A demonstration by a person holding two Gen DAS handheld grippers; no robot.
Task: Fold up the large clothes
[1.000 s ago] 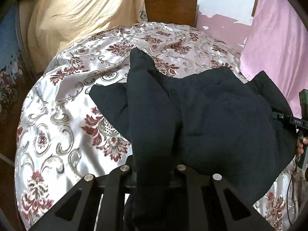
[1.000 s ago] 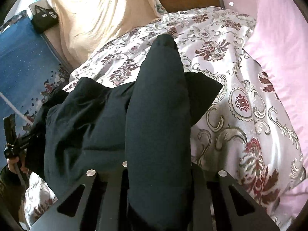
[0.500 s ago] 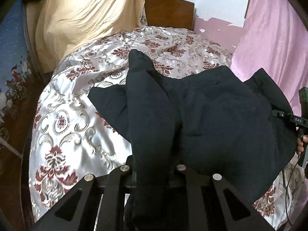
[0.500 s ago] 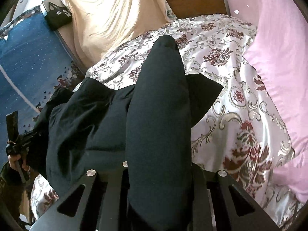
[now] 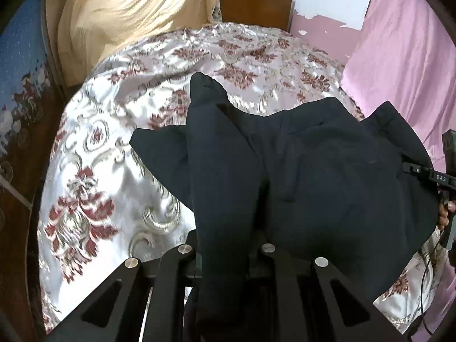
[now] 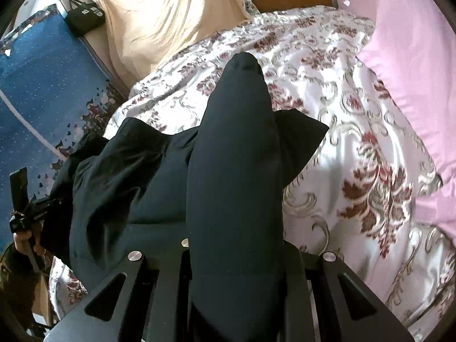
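The left hand-held gripper (image 5: 225, 256) is nearly closed, pinching a thick ridge of a dark navy garment (image 5: 313, 176) that runs up between its fingers and hides the tips. The right hand-held gripper (image 6: 233, 256) is likewise almost shut on a second bunched ridge of the same garment (image 6: 233, 156). Over the last second both hands have carried the cloth across the bed together: ahead of each gripper the patterned bedspread (image 5: 114, 142) has slid past, its print now smeared by motion, while the cloth keeps the same shape and the same place between the fingers. This suggests the grips are firm and the garment is being drawn or repositioned as one piece, probably to lay it out before a fold is made; no clean fold is visible yet. The garment looks heavy and soft, perhaps fleece or knit, matte, with no visible print. It hangs from both grippers and spreads between them in a broad sagging sheet, with a pointed corner trailing onto the bedspread beyond the left gripper's outer side. From the left camera, the right gripper's body (image 5: 439, 179) and some of the person's fingers (image 5: 444, 213) show at the garment's far right edge. Farther ahead lie a beige cloth (image 5: 136, 14), a wooden headboard (image 5: 253, 2) and a pink sheet (image 5: 404, 57).
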